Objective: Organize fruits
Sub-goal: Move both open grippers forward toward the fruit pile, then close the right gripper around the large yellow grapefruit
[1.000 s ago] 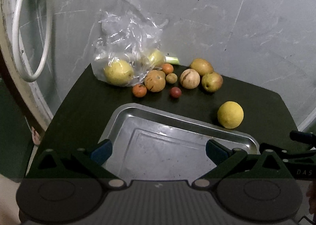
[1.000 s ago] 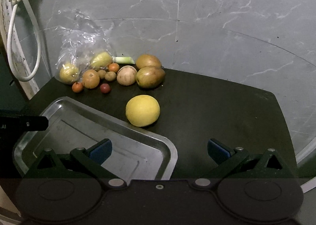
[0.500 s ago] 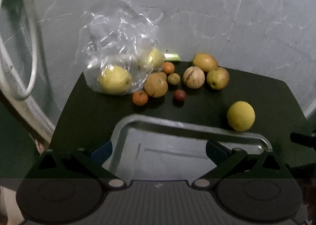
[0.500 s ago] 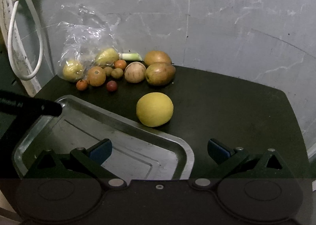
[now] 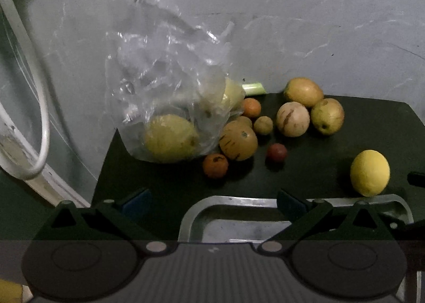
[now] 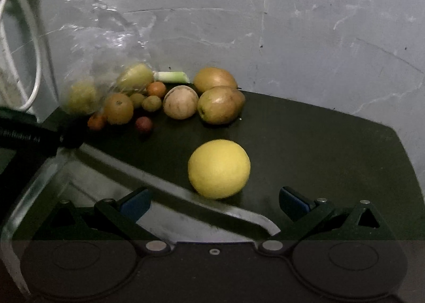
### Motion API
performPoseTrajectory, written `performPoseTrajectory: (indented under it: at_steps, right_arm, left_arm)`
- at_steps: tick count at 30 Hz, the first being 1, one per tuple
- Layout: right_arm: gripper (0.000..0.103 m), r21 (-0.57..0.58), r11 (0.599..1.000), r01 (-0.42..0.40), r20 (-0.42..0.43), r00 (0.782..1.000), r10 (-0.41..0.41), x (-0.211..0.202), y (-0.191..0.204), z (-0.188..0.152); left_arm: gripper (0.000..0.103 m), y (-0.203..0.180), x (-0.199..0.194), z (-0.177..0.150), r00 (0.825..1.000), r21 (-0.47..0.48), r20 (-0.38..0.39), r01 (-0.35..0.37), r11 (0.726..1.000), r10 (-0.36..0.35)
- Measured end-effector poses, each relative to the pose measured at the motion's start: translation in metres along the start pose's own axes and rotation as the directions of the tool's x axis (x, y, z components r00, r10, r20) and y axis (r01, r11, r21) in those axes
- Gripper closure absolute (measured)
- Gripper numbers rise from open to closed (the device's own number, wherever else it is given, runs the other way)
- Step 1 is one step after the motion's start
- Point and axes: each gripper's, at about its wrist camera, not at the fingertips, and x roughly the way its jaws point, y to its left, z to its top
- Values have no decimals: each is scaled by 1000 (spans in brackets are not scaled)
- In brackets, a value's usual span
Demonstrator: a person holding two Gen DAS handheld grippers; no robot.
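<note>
Yellow and round, the lemon-like fruit (image 6: 219, 168) lies alone on the dark table (image 6: 318, 148), just beyond the far rim of the metal tray (image 6: 186, 194). Right gripper (image 6: 215, 203): jaws spread wide and empty, blue pads (image 6: 135, 200) apart, hovering over the tray's right end; the yellow fruit sits straight ahead, between the lines of the two fingers and slightly beyond them. Left gripper (image 5: 212, 202): jaws likewise wide apart with nothing between them, positioned over the tray's left end (image 5: 202, 210); from this view the yellow fruit (image 5: 369, 172) lies past the tray's far rim, to the right of the right finger. Farther from the tray, against the grey wall (image 5: 292, 24), stands a clear plastic bag (image 5: 170, 85) holding two yellow-green fruits, one at (image 5: 170, 138). Beside the bag, on the side away from the white cable (image 5: 42, 130), cluster a brown round fruit (image 5: 238, 140), two small orange fruits (image 5: 215, 165), a small red fruit (image 5: 276, 152), a pale striped fruit (image 5: 292, 119) and two green-brown fruits (image 5: 327, 116). All loose fruits rest outside the tray.
</note>
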Motion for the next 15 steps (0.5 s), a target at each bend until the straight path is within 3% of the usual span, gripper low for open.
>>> performPoseTrajectory:
  at_steps: [8, 15]
  right_arm:
    - [10, 39, 999, 23, -50, 999, -21, 29, 5, 12]
    - [12, 95, 995, 27, -62, 998, -21, 38, 6, 13]
  left_arm:
    - [1, 12, 25, 11, 1000, -15, -21, -16, 1000, 16]
    - [2, 22, 43, 17, 999, -62, -42, 17, 998, -20]
